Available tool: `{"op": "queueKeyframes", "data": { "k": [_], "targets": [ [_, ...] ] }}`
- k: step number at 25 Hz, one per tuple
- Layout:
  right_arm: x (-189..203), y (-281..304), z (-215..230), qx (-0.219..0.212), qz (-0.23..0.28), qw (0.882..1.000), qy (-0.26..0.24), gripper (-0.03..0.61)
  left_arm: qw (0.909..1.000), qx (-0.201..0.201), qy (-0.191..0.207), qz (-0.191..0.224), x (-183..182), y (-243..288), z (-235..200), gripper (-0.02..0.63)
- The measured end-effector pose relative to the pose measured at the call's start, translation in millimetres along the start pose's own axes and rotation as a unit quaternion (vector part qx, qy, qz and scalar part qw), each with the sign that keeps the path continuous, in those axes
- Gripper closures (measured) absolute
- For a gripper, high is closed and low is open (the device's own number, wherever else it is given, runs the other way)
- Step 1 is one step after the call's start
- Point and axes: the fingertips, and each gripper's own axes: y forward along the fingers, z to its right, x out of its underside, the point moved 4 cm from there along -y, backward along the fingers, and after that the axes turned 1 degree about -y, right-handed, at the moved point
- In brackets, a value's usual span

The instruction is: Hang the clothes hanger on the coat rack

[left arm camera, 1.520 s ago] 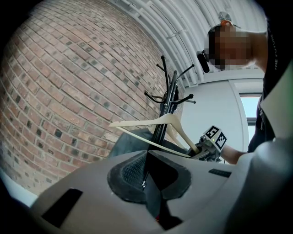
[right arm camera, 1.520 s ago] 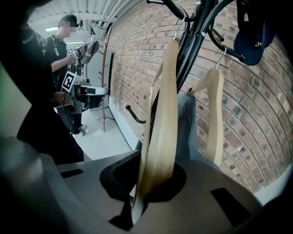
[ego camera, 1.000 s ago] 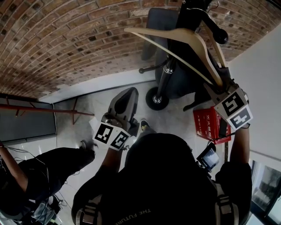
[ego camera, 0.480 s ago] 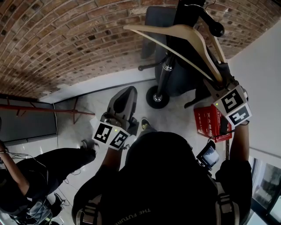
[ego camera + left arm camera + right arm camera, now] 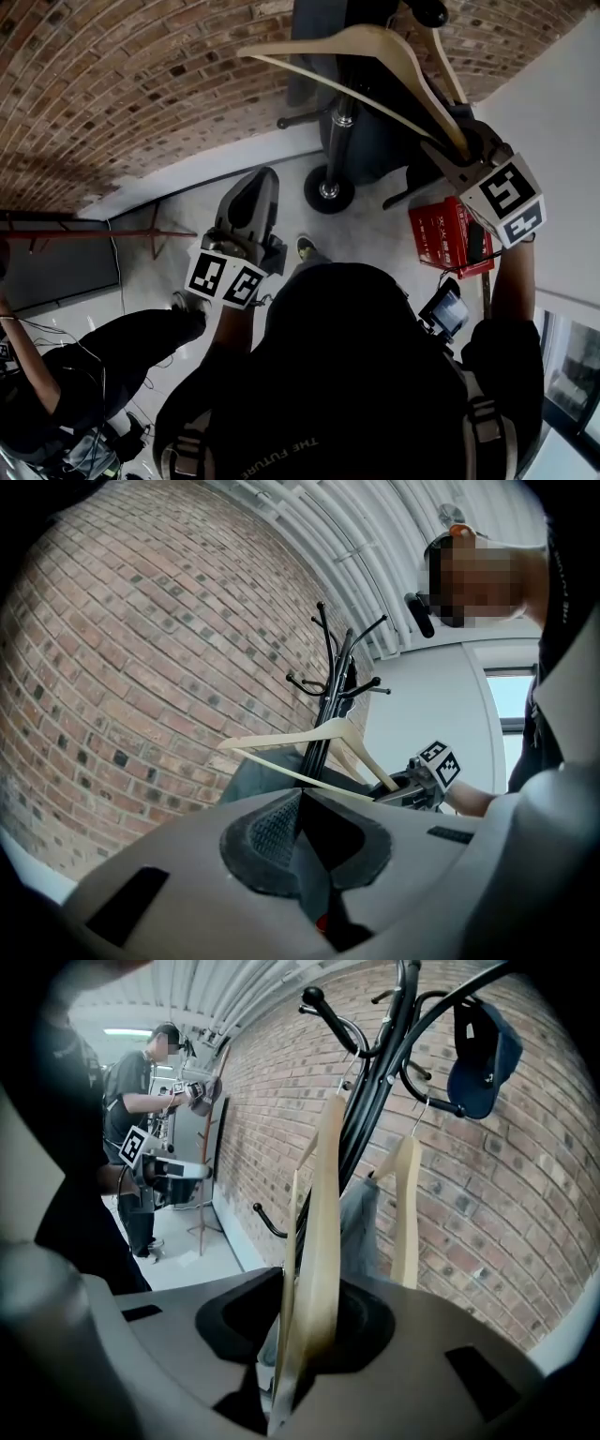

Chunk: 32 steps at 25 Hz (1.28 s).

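A pale wooden hanger [image 5: 361, 45] is held up high by one end in my right gripper [image 5: 454, 159], which is shut on it. In the right gripper view the hanger [image 5: 321, 1232] rises from between the jaws, its metal hook close to the black coat rack [image 5: 380, 1101]. The rack's pole [image 5: 341, 122] and round base [image 5: 328, 190] stand below the hanger. My left gripper [image 5: 251, 208] hangs lower at the left, shut and empty. The left gripper view shows the hanger [image 5: 309, 752] in front of the rack [image 5: 330, 691].
A second wooden hanger [image 5: 406, 1206], a grey garment [image 5: 360, 1227] and a blue cap [image 5: 476, 1052] hang on the rack. A red crate [image 5: 444, 247] sits by the white wall. A seated person [image 5: 66, 375] is at lower left; another person [image 5: 145, 1138] stands farther off.
My right gripper has lifted the hanger higher and nearer the rack's top. The left gripper has drifted slightly down and left.
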Motion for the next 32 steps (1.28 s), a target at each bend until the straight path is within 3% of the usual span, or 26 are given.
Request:
{"op": "queueKeyframes", "data": {
  "k": [16, 28, 32],
  "targets": [
    [2, -44, -9, 0.060, 0.079, 0.995, 0.007, 0.463, 0.9999, 0.003, 0.001, -0.013, 18, -16, 33, 0.594],
    [32, -100, -18, 0.130, 0.137, 0.981, 0.035, 0.465, 0.9997, -0.007, 0.012, -0.019, 35, -39, 89, 0.594],
    [43, -123, -25, 0.139, 0.184, 0.970, 0.071, 0.539, 0.9997, -0.015, 0.013, -0.017, 41, -51, 108, 0.594]
  ]
}}
